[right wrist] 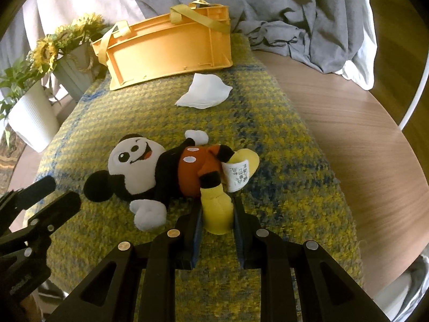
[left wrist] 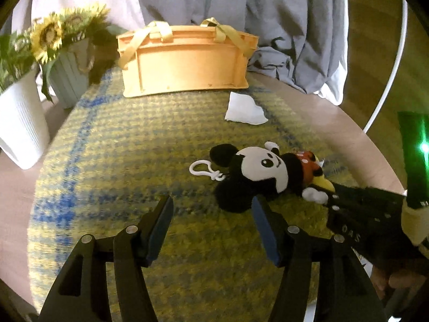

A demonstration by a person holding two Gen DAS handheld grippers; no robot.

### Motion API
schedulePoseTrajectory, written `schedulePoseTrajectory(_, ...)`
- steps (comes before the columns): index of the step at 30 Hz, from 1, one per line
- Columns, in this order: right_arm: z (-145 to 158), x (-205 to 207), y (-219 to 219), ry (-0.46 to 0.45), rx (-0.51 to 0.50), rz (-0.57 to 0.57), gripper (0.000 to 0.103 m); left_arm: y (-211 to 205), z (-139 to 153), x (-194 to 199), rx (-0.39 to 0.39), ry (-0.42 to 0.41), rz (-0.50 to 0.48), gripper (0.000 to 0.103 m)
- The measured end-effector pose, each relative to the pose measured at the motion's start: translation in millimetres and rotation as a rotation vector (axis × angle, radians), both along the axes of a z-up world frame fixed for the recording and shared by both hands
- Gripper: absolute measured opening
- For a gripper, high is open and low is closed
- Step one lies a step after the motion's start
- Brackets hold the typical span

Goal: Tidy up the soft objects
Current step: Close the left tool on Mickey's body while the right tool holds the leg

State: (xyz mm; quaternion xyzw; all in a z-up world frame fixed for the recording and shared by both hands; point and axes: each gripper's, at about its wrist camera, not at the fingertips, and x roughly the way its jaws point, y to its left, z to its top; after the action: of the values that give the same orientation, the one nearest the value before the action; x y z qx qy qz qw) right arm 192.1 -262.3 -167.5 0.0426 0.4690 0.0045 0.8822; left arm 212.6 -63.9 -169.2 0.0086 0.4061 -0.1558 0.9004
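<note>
A black, white and red mouse plush (right wrist: 150, 166) lies on its back on the yellow-blue mat (right wrist: 281, 139). My right gripper (right wrist: 217, 214) is shut on its yellow foot (right wrist: 215, 214). In the left wrist view the plush (left wrist: 260, 169) has a white clip loop (left wrist: 201, 170) by its head, and the right gripper (left wrist: 332, 196) reaches in from the right. My left gripper (left wrist: 211, 209) stands open just in front of the plush's black ear, nothing between its pads. It shows at the left of the right wrist view (right wrist: 63, 190). A folded white cloth (right wrist: 205, 94) lies beyond the plush, before the orange basket (right wrist: 166, 51).
The orange basket (left wrist: 185, 59) with yellow straps stands at the mat's far edge. Sunflowers in a grey pot (left wrist: 68, 77) and a white ribbed pot (left wrist: 18, 123) stand at the left. Grey bedding (left wrist: 281, 26) hangs behind. Bare wooden tabletop (right wrist: 348, 134) lies to the right.
</note>
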Motion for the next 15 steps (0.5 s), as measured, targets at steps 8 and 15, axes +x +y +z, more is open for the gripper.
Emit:
schedulePoseTrajectory(8,-2.9,-0.2,-1.9,0.012,-0.005,0.011,0.022,-6.6,-16.4,10.6,-0.081,0.070,-0.020,0.042)
schedulePoseTrajectory(15,-4.5,0.3,-3.0,0.020,-0.009,0.018,0.022,-9.2,-24.5,15.1,-0.126,0.114,-0.036,0.027)
